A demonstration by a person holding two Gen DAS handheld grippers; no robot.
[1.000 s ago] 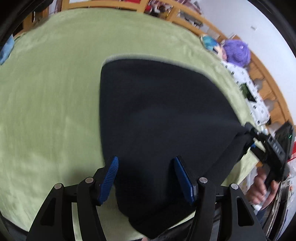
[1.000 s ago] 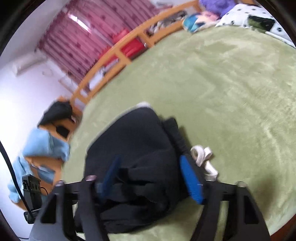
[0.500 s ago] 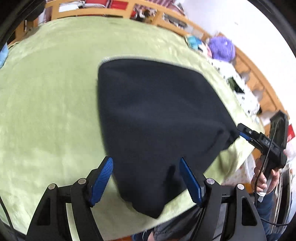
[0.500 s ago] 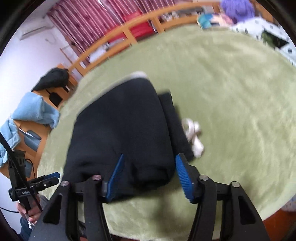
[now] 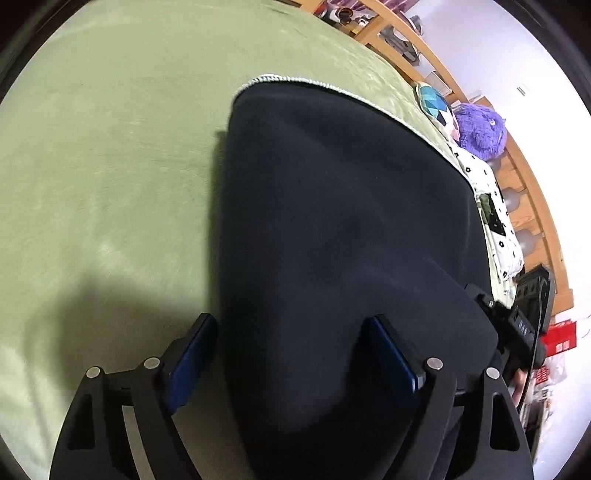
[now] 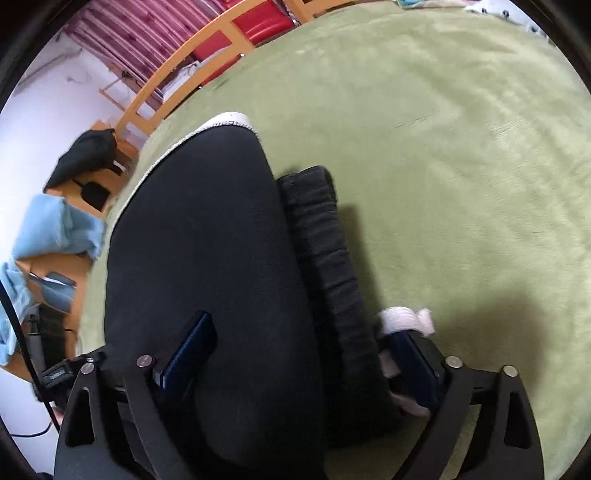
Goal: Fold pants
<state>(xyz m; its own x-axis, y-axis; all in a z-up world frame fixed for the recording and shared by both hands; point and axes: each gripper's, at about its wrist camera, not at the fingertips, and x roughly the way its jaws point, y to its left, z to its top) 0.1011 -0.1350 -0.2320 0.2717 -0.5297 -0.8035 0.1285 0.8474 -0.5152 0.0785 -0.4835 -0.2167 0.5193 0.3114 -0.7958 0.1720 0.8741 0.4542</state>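
Observation:
The black pants (image 5: 332, 229) lie folded on the green blanket (image 5: 103, 177), a thin white edge showing at their far end. My left gripper (image 5: 295, 354) hovers low over their near left part. Its jaws are opening, with the left pad just off the cloth's edge and the right pad above the cloth. My right gripper (image 6: 301, 350) straddles the pants (image 6: 199, 240) at the ribbed waistband (image 6: 325, 258). Its jaws are opening too, and the cloth lies loose between them. A white drawstring (image 6: 404, 317) pokes out by its right finger. The right gripper (image 5: 517, 332) also shows in the left wrist view.
A wooden bed rail (image 6: 177, 70) runs along the far side, with red cushions (image 6: 258, 22) behind it. A purple plush (image 5: 480, 129) and a patterned pillow (image 5: 436, 107) sit at the blanket's right end. Blue cloth (image 6: 55, 229) and a black garment (image 6: 85, 155) lie on shelves at the left.
Both grippers have come down closer to the pants and their jaws have spread wider. The bunched cloth at the right gripper now lies flat on the blanket.

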